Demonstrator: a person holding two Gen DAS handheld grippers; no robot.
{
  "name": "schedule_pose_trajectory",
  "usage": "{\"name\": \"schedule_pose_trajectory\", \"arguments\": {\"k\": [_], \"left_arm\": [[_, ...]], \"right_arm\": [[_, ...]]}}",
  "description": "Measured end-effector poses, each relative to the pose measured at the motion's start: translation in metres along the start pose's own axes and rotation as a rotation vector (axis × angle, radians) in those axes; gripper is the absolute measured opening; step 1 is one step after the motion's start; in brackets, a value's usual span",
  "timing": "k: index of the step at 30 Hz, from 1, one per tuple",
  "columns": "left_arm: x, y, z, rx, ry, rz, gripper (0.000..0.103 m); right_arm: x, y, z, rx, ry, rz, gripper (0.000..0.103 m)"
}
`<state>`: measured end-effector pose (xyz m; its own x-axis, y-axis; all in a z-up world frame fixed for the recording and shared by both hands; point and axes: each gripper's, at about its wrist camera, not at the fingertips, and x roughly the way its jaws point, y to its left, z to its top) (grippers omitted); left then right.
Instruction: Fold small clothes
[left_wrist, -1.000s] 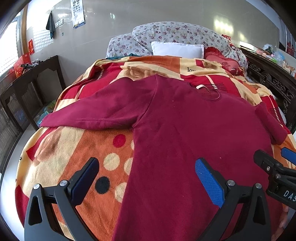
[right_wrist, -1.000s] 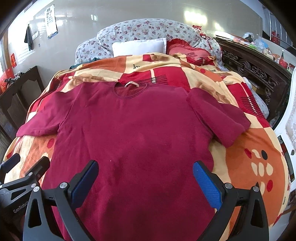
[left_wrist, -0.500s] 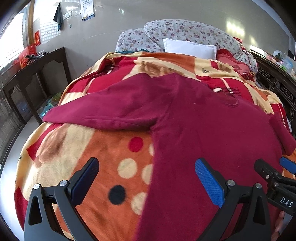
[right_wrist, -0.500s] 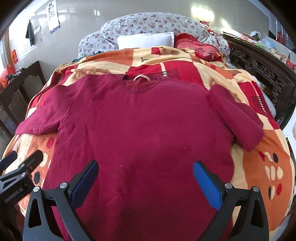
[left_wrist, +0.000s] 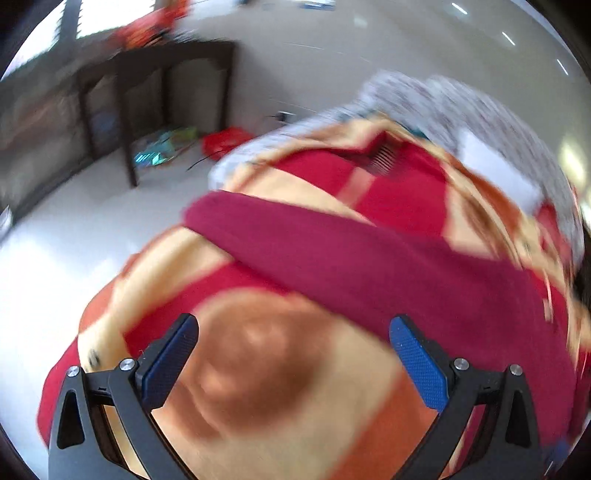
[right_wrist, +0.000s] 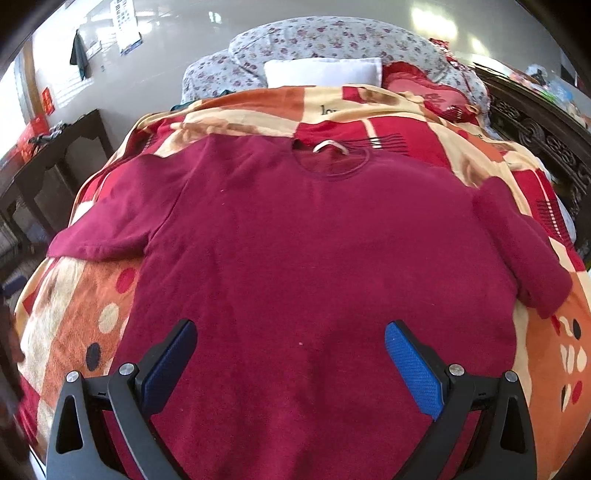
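Note:
A dark red long-sleeved shirt (right_wrist: 314, 240) lies flat on the bed, front up, collar toward the pillows. Its left sleeve (right_wrist: 110, 225) stretches out to the side; the right sleeve (right_wrist: 524, 254) lies folded back near the bed's right edge. My right gripper (right_wrist: 290, 354) hovers open over the shirt's lower body, empty. The left wrist view is blurred. There my left gripper (left_wrist: 293, 350) is open and empty over the blanket, just short of the outstretched sleeve (left_wrist: 332, 251).
An orange, red and cream patterned blanket (right_wrist: 74, 314) covers the bed. Floral pillows (right_wrist: 325, 40) and a white pillow (right_wrist: 321, 72) lie at the head. A dark wooden table (left_wrist: 147, 92) stands left, and a carved dark headboard or bedside frame (right_wrist: 535, 125) runs along the right.
My left gripper has swung fast to the left, from the shirt's hem toward the outstretched sleeve and bed edge. The right gripper moved slightly closer over the shirt's body.

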<state>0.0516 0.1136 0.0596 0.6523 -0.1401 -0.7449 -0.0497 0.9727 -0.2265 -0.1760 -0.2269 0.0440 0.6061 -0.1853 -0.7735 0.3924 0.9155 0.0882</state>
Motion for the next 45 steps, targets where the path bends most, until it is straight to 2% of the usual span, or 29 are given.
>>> {"name": "schedule_pose_trajectory", "arguments": {"k": [3, 5, 8, 10, 12, 13, 15, 16, 17, 20, 24, 29, 31, 33, 37, 41, 45], "left_arm": [[0.023, 0.035, 0.024, -0.147, 0.002, 0.002, 0.101], [0.043, 0.051, 0.037, -0.218, 0.036, -0.016, 0.086], [0.071, 0.063, 0.047, -0.273, 0.097, -0.057, 0.076], [0.081, 0.061, 0.048, -0.286, 0.099, -0.071, 0.075], [0.086, 0.059, 0.051, -0.278, 0.078, -0.071, 0.071], [0.089, 0.057, 0.053, -0.273, 0.072, -0.067, 0.064], [0.096, 0.058, 0.058, -0.265, 0.077, -0.043, 0.037], [0.097, 0.058, 0.061, -0.254, 0.078, -0.022, 0.014], [0.098, 0.060, 0.063, -0.251, 0.077, -0.037, 0.010], [0.084, 0.062, 0.067, -0.264, 0.060, -0.098, 0.008], [0.037, 0.036, 0.070, -0.210, -0.014, -0.173, 0.008], [-0.033, -0.036, 0.066, -0.069, -0.097, -0.335, 0.008], [-0.052, -0.067, 0.058, -0.005, -0.114, -0.375, 0.008], [-0.068, -0.108, 0.044, 0.070, -0.107, -0.435, 0.008], [-0.081, -0.182, 0.000, 0.216, -0.044, -0.531, 0.008], [-0.075, -0.249, -0.060, 0.368, 0.005, -0.551, 0.008], [-0.043, -0.289, -0.120, 0.478, 0.101, -0.552, 0.008]], "right_arm": [[0.005, 0.004, 0.001, -0.006, 0.012, 0.011, 0.103], [0.009, 0.006, 0.002, -0.004, 0.025, 0.022, 0.103], [0.013, 0.009, 0.003, -0.006, 0.035, 0.036, 0.103], [0.014, 0.013, 0.004, -0.017, 0.037, 0.037, 0.103], [0.016, 0.016, 0.005, -0.029, 0.040, 0.038, 0.103], [0.017, 0.017, 0.005, -0.033, 0.042, 0.040, 0.103], [0.018, 0.018, 0.005, -0.035, 0.047, 0.042, 0.103], [0.019, 0.017, 0.005, -0.033, 0.049, 0.045, 0.103], [0.019, 0.017, 0.005, -0.030, 0.051, 0.049, 0.103], [0.019, 0.014, 0.005, -0.015, 0.054, 0.059, 0.103], [0.013, 0.009, 0.006, 0.013, 0.039, 0.079, 0.103], [-0.002, -0.001, 0.009, 0.040, 0.019, 0.099, 0.103], [-0.011, -0.009, 0.009, 0.052, 0.003, 0.102, 0.103], [-0.016, -0.019, 0.010, 0.067, -0.002, 0.102, 0.103], [-0.026, -0.048, 0.011, 0.107, -0.006, 0.092, 0.103], [-0.037, -0.079, 0.011, 0.106, -0.018, 0.027, 0.103], [-0.039, -0.114, 0.008, 0.155, -0.009, -0.016, 0.103]]}}
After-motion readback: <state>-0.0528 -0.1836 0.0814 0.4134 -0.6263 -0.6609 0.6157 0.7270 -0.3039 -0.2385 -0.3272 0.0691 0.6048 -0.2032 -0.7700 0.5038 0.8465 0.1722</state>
